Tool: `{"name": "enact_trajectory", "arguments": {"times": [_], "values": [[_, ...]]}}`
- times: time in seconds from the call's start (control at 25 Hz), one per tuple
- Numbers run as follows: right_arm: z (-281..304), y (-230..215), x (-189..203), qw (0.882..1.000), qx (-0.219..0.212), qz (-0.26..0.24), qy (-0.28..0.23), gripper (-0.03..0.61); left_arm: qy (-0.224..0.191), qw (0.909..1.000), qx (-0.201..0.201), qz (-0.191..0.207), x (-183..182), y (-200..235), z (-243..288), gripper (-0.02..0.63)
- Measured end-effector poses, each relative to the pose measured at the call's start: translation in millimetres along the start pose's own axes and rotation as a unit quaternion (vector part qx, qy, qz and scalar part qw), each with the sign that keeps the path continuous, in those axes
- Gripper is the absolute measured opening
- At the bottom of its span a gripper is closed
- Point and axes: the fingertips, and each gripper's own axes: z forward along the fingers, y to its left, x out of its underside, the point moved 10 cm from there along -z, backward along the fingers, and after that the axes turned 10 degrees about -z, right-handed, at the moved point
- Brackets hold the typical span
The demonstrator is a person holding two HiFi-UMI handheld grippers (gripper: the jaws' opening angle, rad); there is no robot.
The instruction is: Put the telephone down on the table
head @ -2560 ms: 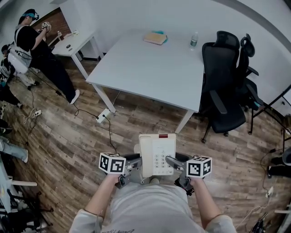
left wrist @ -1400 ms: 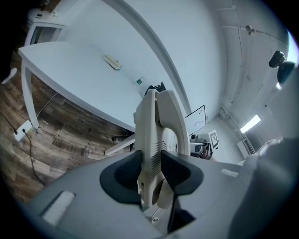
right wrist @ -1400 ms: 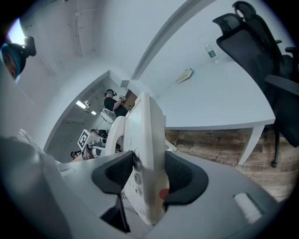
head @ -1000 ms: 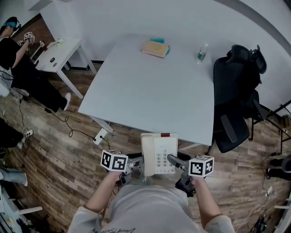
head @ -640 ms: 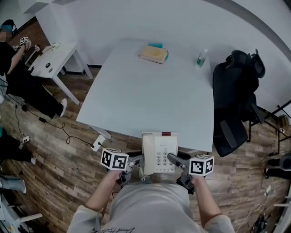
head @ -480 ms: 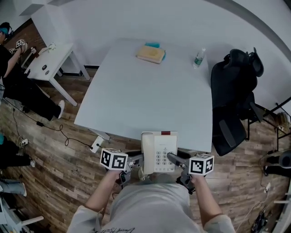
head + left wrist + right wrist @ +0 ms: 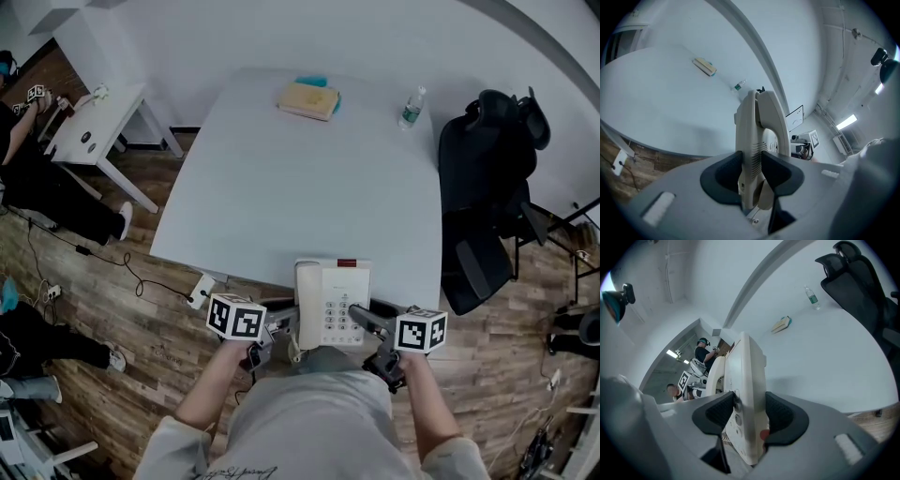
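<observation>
A cream telephone [image 7: 333, 302] with keypad and handset is held level in front of my body, its far end over the near edge of the white table [image 7: 300, 178]. My left gripper [image 7: 292, 328] is shut on the telephone's left, handset side [image 7: 757, 136]. My right gripper [image 7: 362, 319] is shut on its right side [image 7: 746, 394]. In the left gripper view the dark pads [image 7: 725, 174] press both faces of the phone. The right gripper view shows the pads [image 7: 780, 417] clamping the keypad body.
At the table's far end lie a tan book [image 7: 307, 98] and a water bottle [image 7: 410, 108]. A black office chair [image 7: 487, 178] stands at the right. At the far left a person [image 7: 37, 178] is beside a small white desk [image 7: 94, 117]; cables run over the wooden floor.
I have moved closer to the table: its near edge has come from well ahead to under the telephone's far end. Both grips on the telephone are unchanged.
</observation>
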Motion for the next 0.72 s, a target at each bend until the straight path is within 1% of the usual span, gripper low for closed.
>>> {"name": "enact_trajectory", "arguments": {"times": [0.16,0.36,0.72], "values": [[3,-1,-9,1.000,-0.006,-0.007,-0.006,0.221,-0.005,0.9999,-0.004,0.009,-9,-4,-2,0.146],[10,-17,-39,1.000,-0.013,-0.011,-0.010,0.221,-0.011,0.9999,-0.008,0.008,-40,-4,7,0.146],[26,-35,-74,1.000,-0.018,-0.021,-0.007,0.221,-0.014,0.9999,-0.007,0.006,-77,4,15,0.146]]}}
